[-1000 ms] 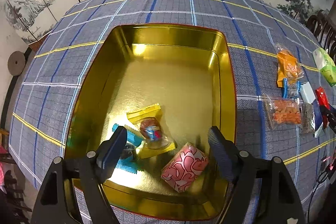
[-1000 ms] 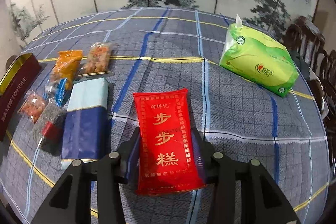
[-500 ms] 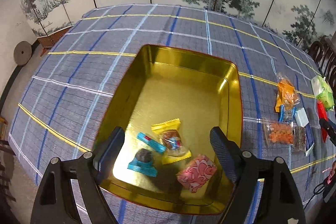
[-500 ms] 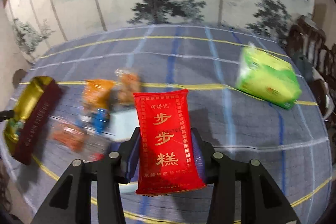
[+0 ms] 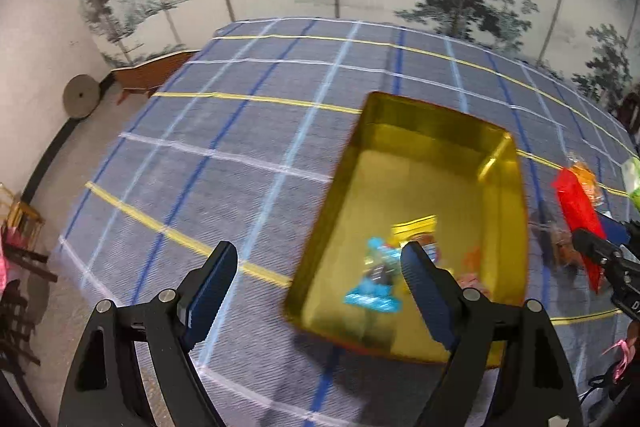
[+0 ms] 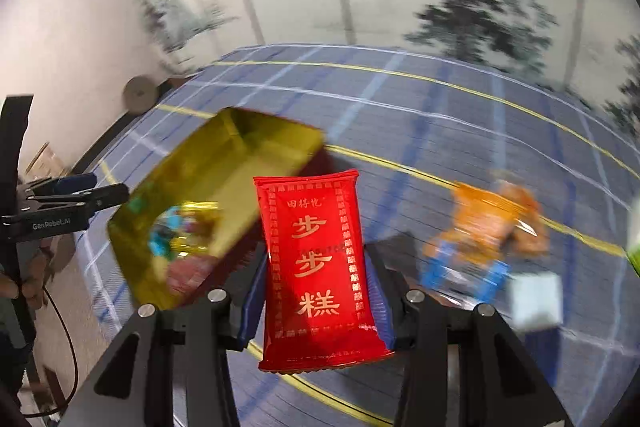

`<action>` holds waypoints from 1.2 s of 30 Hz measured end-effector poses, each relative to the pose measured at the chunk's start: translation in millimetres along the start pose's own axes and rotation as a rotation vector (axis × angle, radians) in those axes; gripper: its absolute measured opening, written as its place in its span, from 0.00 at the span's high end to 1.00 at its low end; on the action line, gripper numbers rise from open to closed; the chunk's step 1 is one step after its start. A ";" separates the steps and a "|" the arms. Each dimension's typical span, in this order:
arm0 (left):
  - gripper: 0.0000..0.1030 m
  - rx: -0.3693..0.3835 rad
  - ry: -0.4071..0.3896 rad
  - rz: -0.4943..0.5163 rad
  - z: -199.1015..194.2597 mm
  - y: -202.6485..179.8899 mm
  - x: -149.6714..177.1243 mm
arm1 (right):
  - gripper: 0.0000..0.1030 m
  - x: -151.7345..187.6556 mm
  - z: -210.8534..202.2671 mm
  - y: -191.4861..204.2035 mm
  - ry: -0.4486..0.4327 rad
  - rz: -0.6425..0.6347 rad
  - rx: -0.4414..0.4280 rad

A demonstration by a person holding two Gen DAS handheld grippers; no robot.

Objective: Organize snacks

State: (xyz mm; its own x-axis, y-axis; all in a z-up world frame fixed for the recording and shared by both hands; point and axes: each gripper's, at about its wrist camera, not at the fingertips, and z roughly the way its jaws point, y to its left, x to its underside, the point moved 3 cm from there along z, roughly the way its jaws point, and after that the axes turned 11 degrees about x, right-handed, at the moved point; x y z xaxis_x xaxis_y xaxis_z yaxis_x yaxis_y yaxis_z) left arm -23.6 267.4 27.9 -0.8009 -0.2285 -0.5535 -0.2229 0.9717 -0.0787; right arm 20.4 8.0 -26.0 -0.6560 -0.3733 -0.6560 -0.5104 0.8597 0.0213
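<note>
Desk point(image 5: 248, 163), plaid cloth: wide bare stretch left of the gold tin point(image 5: 500, 163); desk edge falls off to the floor at far left. Tin sits right of centre, walls upright, small wrapped sweets point(image 5: 376, 291) in its near end.

Left gripper point(image 5: 320, 287): jaws apart, nothing between them, its right finger over the tin's near wall.

Right gripper point(image 6: 316, 291): jaws clamped on the red snack packet point(image 6: 316, 259), which stands upright between the pads, above the desk, just right of the tin.

Right view only: loose orange packets point(image 6: 492, 215) and a blue wrapper point(image 6: 460, 275) to the right, blurred. Left view only: the tin's full outline.
</note>
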 end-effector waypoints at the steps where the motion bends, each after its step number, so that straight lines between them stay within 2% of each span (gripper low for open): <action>1: 0.21 -0.009 -0.003 -0.007 -2.8 4.9 1.9 | 0.56 -3.9 3.6 12.4 0.002 -0.020 -0.017; 8: 0.21 -0.034 0.007 -0.078 -7.2 37.9 14.2 | 0.56 -19.8 23.8 76.8 0.013 -0.137 -0.058; 13: 0.21 -0.046 0.029 -0.109 -2.9 50.4 22.1 | 0.56 -21.4 34.5 102.2 0.030 -0.182 -0.072; 29: 0.21 -0.047 0.055 -0.133 2.8 56.8 28.6 | 0.56 -16.2 69.5 130.7 0.100 -0.224 -0.075; 36: 0.21 -0.047 0.059 -0.131 3.0 56.2 30.0 | 0.55 -11.9 71.7 132.1 0.095 -0.227 -0.073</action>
State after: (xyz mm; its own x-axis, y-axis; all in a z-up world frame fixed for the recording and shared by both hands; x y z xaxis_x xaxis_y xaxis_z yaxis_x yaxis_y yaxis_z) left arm -58.4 315.4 4.4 -0.7943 -0.3575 -0.4913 -0.3523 0.9298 -0.1070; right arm 0.7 151.0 -69.5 -0.5675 -0.5883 -0.5761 -0.6873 0.7237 -0.0620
